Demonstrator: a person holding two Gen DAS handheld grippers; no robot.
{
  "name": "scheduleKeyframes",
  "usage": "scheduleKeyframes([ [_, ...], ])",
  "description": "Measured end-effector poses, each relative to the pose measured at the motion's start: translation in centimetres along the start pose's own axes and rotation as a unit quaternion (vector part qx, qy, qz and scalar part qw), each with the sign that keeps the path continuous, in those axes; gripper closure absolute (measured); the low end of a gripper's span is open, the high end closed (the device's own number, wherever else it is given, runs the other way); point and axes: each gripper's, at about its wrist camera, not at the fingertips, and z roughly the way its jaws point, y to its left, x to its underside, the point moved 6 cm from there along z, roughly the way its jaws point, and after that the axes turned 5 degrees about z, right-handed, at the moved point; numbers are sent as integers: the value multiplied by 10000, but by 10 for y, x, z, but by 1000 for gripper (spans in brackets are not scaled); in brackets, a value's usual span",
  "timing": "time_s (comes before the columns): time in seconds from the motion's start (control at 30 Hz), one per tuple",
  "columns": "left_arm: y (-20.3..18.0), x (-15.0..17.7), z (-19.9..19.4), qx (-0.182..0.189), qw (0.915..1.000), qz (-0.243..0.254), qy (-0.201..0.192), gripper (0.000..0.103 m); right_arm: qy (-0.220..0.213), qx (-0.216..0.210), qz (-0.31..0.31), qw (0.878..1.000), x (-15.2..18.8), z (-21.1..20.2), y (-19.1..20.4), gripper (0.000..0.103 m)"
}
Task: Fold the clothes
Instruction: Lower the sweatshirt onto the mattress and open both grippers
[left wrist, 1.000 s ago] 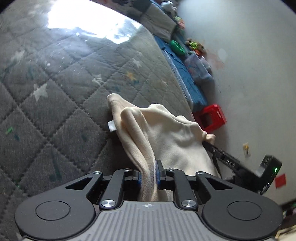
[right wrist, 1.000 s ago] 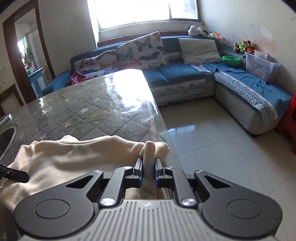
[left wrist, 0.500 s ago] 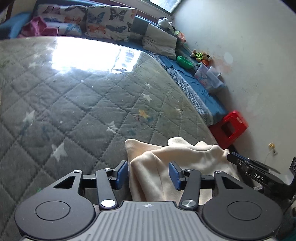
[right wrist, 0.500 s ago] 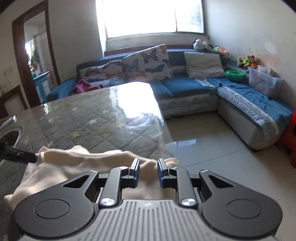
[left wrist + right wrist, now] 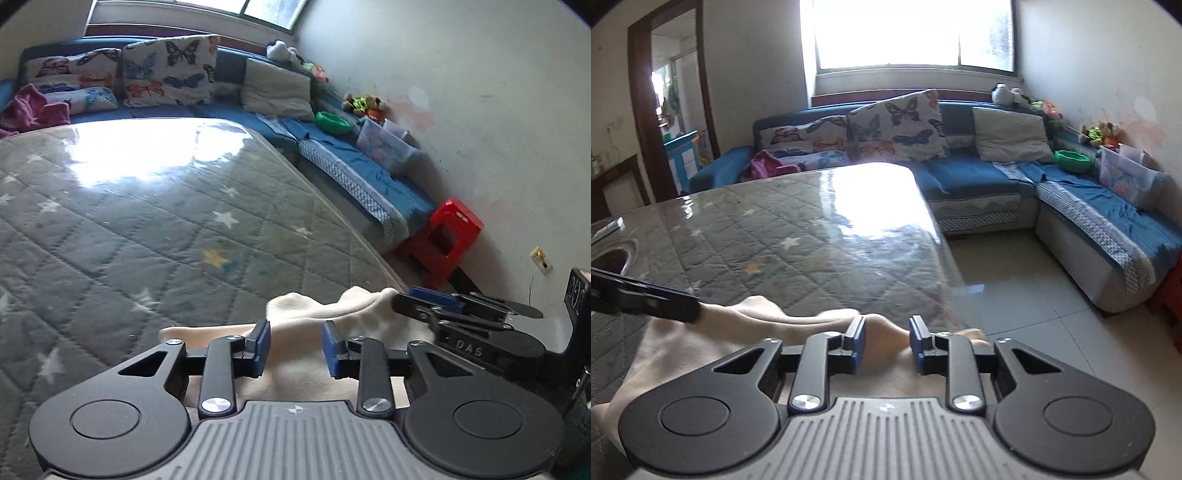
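A cream garment [image 5: 314,314] lies bunched on the near edge of the grey quilted table [image 5: 147,221]. My left gripper [image 5: 295,341] is open, its blue pads on either side of a fold of the cloth without clamping it. My right gripper [image 5: 884,341] is open too, over the same cream garment [image 5: 757,325] near the table's right edge. The right gripper's fingers [image 5: 436,310] show at the right of the left wrist view, touching the cloth's far end. The left gripper's fingers [image 5: 646,295] show at the left of the right wrist view.
A blue corner sofa [image 5: 997,177] with butterfly cushions stands behind the table. A red stool [image 5: 447,236] stands on the tiled floor [image 5: 1015,288] right of the table. A metal bowl [image 5: 613,254] sits at the table's left. A doorway [image 5: 672,110] opens at the left.
Both grippers were shut on the cream garment a second ago; both have opened and let it drop onto the table. Both cameras have tilted up toward the sofa.
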Motion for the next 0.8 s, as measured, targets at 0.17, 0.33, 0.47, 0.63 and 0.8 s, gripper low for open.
scheduleKeyframes([
  [0.17, -2, 0, 15, -66, 9998, 131, 96, 75, 140, 47, -108, 9998, 2, 15, 4, 74],
  [0.33, 2, -2, 22, -75, 9999, 94, 76, 75, 13, 9, -170, 9999, -2, 4, 5, 67],
  [0.47, 1, 0, 16, -95, 9999, 63, 32, 75, -141, -72, -269, 9995, 5, -27, 3, 65],
  [0.63, -9, 8, -2, -28, 9999, 106, -72, 75, -199, -87, -350, 9992, 26, -65, 2, 60],
  [0.8, -25, 24, -20, 82, 9995, 273, -111, 75, -183, 1, -417, 9990, 51, -86, 4, 55],
])
